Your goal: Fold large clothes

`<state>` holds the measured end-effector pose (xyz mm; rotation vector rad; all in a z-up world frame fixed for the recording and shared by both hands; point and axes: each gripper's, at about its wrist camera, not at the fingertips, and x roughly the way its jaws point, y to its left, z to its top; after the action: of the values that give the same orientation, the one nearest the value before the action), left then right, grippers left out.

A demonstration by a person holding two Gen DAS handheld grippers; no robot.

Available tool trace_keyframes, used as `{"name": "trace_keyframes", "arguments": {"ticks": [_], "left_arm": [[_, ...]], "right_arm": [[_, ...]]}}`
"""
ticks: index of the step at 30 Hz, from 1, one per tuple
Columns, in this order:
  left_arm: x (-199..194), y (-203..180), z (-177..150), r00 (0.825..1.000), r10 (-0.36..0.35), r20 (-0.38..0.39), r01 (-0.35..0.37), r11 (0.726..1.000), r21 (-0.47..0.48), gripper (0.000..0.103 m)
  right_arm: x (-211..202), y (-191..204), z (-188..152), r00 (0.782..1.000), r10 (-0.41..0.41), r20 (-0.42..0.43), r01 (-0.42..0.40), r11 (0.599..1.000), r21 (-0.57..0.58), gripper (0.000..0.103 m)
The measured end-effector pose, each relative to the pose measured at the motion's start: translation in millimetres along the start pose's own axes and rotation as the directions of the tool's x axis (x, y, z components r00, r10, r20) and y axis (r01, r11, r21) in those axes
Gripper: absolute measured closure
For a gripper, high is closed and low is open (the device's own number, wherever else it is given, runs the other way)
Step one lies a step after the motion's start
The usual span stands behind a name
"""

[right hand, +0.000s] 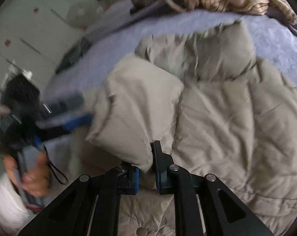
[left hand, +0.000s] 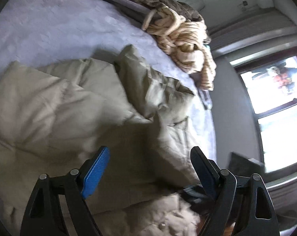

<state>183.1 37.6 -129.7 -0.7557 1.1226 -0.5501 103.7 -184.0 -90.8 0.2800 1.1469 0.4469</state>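
Two states: right hand-held gripper [right hand: 147,169] pinching beige jacket [right hand: 217,108], left hand-held gripper [left hand: 150,169] spread

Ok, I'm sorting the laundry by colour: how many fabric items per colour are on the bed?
Beige: 1, the puffer jacket
Cream striped: 1, the crumpled garment
Brown: 1, the blanket
Total: 3, on the lavender bedspread.
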Motion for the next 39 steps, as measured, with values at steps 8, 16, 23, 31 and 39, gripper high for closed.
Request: {"name": "trace_keyframes", "arguments": {"ticks": [8, 16, 23, 31, 39], "left_arm": [[41.5, -2.3, -1.8, 0.994, 0.021, -0.107, -0.022, 1.000, -0.001, 0.018], [68.7, -26.1, -9.8, 0.985, 0.112, -0.134, -0.099, 0.990, 0.096, 0.094], [24.4, -32.3, -17.3, 0.980, 0.197, -0.025, -0.188, 0.963, 0.191, 0.094], [18.1, 30.9, -20.2, 0.955, 0.294, -0.041, -0.288, 0.951, 0.114, 0.094], [21.3, 29.8, -25.3, 0.946, 0.320, -0.043, -0.311, 0.939, 0.146, 0.094]], "right_arm": [[-48.7, -56.0, -40.5, 0.997, 0.077, -0.004, -0.074, 0.972, 0.223, 0.040], [-119.5, -202.1, -113.5, 0.971, 0.053, 0.232, -0.209, 0.656, 0.725, 0.040], [-139.7, -236.0, -111.2, 0.950, -0.014, 0.313, -0.242, 0.601, 0.762, 0.097], [-103.5, -196.6, -85.5, 0.982, 0.029, 0.187, -0.143, 0.765, 0.628, 0.097], [-132.4, -177.6, -91.3, 0.981, 0.064, 0.181, -0.148, 0.850, 0.506, 0.066]]}}
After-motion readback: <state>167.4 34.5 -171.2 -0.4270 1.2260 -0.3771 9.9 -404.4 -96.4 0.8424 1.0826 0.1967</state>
